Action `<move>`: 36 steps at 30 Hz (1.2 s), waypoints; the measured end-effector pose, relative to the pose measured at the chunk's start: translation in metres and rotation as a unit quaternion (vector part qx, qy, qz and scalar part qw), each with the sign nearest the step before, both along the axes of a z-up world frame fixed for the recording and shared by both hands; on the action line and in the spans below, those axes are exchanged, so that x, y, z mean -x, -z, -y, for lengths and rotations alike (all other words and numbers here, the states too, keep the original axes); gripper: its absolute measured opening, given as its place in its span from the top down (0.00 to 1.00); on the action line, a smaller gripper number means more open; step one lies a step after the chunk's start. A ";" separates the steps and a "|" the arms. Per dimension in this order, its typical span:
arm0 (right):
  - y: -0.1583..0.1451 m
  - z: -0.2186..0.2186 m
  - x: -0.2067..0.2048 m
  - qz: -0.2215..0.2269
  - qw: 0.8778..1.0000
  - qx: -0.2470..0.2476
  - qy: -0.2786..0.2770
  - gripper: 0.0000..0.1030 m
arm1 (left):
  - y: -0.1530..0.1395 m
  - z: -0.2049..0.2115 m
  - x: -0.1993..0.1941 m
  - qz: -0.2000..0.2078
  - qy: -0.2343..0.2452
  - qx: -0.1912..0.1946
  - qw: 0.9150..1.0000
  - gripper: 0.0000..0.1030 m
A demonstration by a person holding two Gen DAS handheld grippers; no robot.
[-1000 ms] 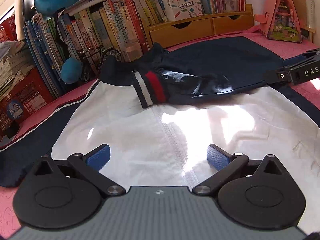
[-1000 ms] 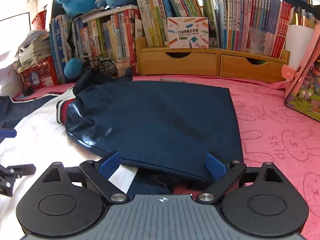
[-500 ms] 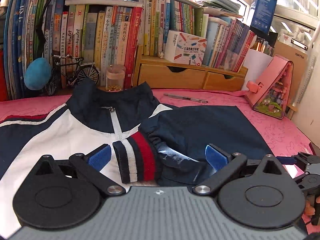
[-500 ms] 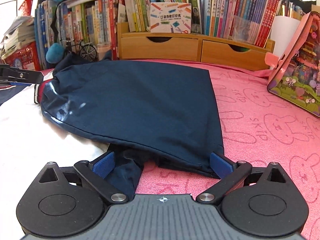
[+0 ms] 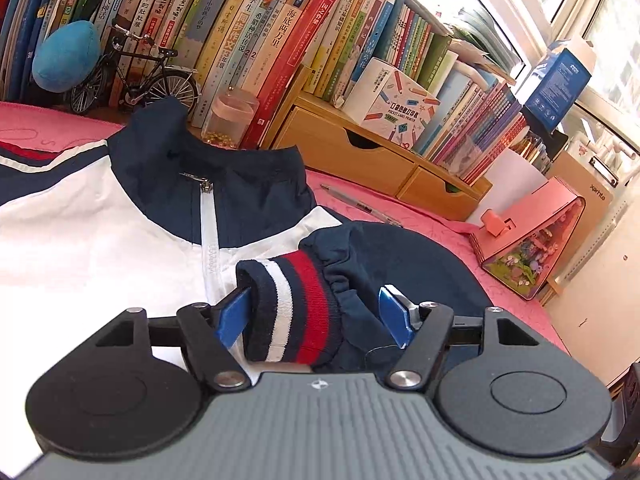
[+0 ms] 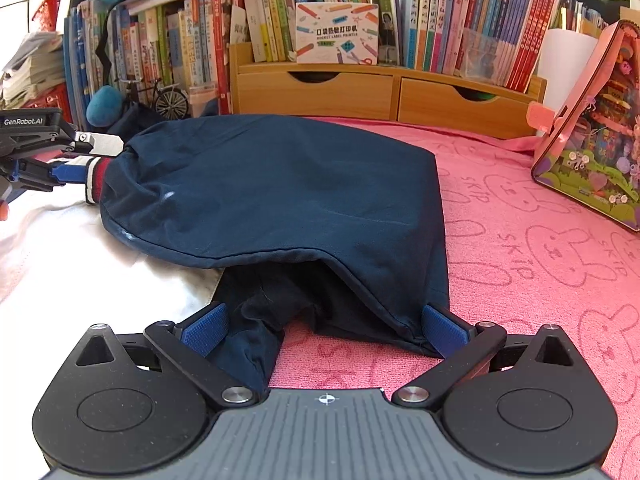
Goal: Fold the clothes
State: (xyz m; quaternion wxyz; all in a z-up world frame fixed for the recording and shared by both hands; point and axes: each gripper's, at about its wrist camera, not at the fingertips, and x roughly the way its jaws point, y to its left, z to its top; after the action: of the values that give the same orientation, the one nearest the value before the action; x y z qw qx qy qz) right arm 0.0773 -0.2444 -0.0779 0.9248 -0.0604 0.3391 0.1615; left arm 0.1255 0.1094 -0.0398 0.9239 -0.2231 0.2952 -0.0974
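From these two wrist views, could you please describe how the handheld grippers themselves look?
Both look identical. The left gripper and right gripper each have a ribbed grey body with a small crosshair mark, two round black discs, black link arms on silver pivots, and blue textured finger pads. In the right wrist view, the left gripper's side bears white "GenRobot.AI" lettering. No cables or sleeves show.

A: What can't be made out near the left gripper [image 5: 316, 312]?
B: Its casing hides the near end of the striped cuff [image 5: 294, 304] caught between the closing jaws, so whether the far pad touches cloth is unclear.

A: And by the right gripper [image 6: 324, 330]?
B: The folded navy sleeve [image 6: 280, 196] covers the jacket [image 6: 60, 248] under it, whose white front runs off the left edge. Beyond the sleeve, the book [image 6: 492, 20] spines are too small to read
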 end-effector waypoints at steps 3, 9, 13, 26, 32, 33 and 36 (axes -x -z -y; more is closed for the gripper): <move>0.000 0.000 -0.001 0.000 1.000 0.000 0.000 0.00 | -0.006 0.003 0.007 0.029 0.002 0.000 1.000 0.33; 0.000 0.000 -0.002 -0.001 1.000 0.000 0.002 0.00 | -0.011 0.000 0.003 0.042 0.045 0.030 0.998 0.33; 0.000 -0.001 -0.002 -0.001 1.000 0.000 0.004 0.00 | 0.004 -0.004 -0.013 -0.011 0.046 0.068 0.997 0.32; 0.001 -0.001 -0.004 -0.001 1.000 0.000 0.003 0.00 | -0.014 0.020 -0.004 0.049 -0.143 -0.074 0.986 0.74; 0.000 -0.001 -0.003 0.000 1.000 -0.001 0.005 0.00 | -0.023 0.008 -0.001 0.057 -0.143 -0.084 0.985 0.79; 0.000 -0.001 -0.003 0.001 1.000 -0.001 0.005 0.00 | -0.026 0.006 0.001 0.060 -0.151 -0.092 0.982 0.82; -0.002 0.000 0.000 0.009 1.000 -0.002 0.006 0.00 | -0.035 -0.011 0.009 0.066 -0.187 -0.107 0.974 0.82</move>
State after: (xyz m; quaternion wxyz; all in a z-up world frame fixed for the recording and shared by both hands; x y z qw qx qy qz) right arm 0.0775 -0.2442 -0.0764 0.9289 -0.0576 0.3308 0.1561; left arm 0.1165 0.1207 -0.0047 0.9617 -0.1674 0.1953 0.0948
